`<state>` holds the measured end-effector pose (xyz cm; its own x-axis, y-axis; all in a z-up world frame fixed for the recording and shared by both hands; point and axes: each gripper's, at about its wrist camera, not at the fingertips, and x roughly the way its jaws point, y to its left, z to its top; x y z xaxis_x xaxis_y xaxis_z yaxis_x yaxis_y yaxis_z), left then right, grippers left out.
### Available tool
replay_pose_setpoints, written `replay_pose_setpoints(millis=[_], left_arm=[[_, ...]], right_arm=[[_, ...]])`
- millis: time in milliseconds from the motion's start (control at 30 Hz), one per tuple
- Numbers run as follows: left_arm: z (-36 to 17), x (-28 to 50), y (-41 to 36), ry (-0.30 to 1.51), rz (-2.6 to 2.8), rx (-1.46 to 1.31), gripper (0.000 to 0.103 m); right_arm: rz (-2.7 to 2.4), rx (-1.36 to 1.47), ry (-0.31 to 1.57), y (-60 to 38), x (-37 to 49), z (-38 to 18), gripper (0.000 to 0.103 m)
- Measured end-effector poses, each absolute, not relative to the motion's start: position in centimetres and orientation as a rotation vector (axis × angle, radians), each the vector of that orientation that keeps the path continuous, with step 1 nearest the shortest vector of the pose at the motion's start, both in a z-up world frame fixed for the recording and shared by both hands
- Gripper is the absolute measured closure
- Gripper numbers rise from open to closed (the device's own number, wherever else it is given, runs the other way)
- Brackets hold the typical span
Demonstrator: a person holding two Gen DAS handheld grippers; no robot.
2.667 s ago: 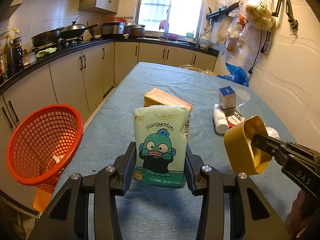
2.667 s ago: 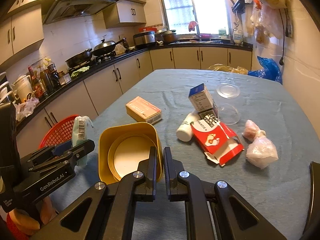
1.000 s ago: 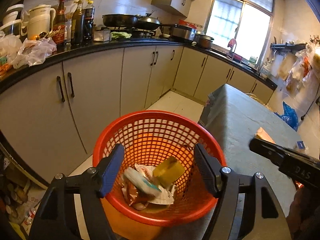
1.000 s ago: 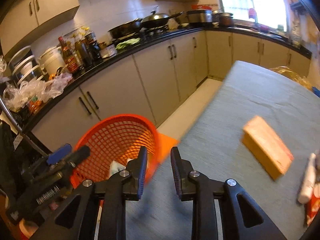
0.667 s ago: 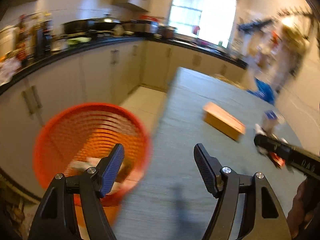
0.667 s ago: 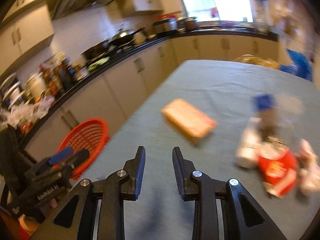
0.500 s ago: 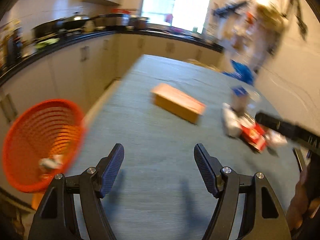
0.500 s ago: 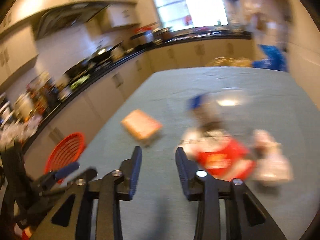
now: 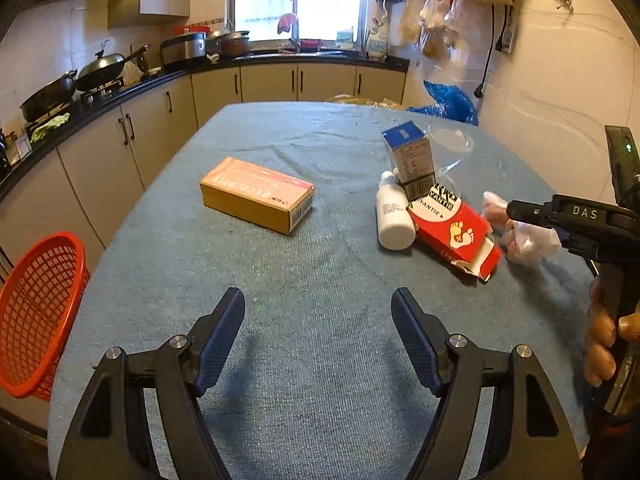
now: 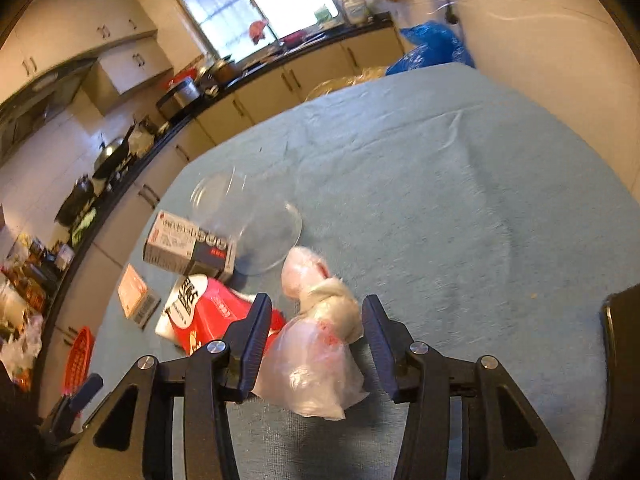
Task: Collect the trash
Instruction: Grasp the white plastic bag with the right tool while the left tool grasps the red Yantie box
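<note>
My right gripper hangs low over the blue-clothed table, its jaws opening. A knotted clear plastic bag lies between its fingers, and the pads do not press on it. In the left wrist view, the right gripper's tip sits just over that bag. My left gripper is above bare cloth, jaws opening, nothing between them. Ahead of it lie an orange box, a white bottle, a blue-and-white carton and a torn red box. The orange basket hangs at the table's left edge.
A clear plastic cup lies on its side behind the carton. A black device sits at the table's right edge. Kitchen counters run along the left and back, and a blue bag is beyond the far end. A hand holds the right gripper.
Both grippers swung away from the orange basket, back over the table. The right gripper's jaws widened and now straddle the knotted bag. The left gripper stays open and empty.
</note>
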<state>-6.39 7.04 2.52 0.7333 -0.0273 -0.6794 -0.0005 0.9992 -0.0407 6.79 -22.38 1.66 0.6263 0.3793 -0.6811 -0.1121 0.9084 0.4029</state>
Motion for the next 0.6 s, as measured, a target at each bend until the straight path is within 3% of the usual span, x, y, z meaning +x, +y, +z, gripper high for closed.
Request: replay_pose_setpoints(millis=[233,300,600], left_arm=[[2.8,-5.8,6.0,0.764,-0.025,-0.035,0.028],[2.8,-5.5,5.4,0.770,-0.038,-0.037,0.028],[3.3,-5.1,4.3,0.780,-0.067,-0.046,0.025]], right_arm=[[0.296,0.305,0.895,-22.6,7.2,0.2,0.054],[0.305,0.248,0.883,-21.6,7.0,0.5,0.066],[0.609,0.147,0.899,-17.4,5.3,0.5,0.067]])
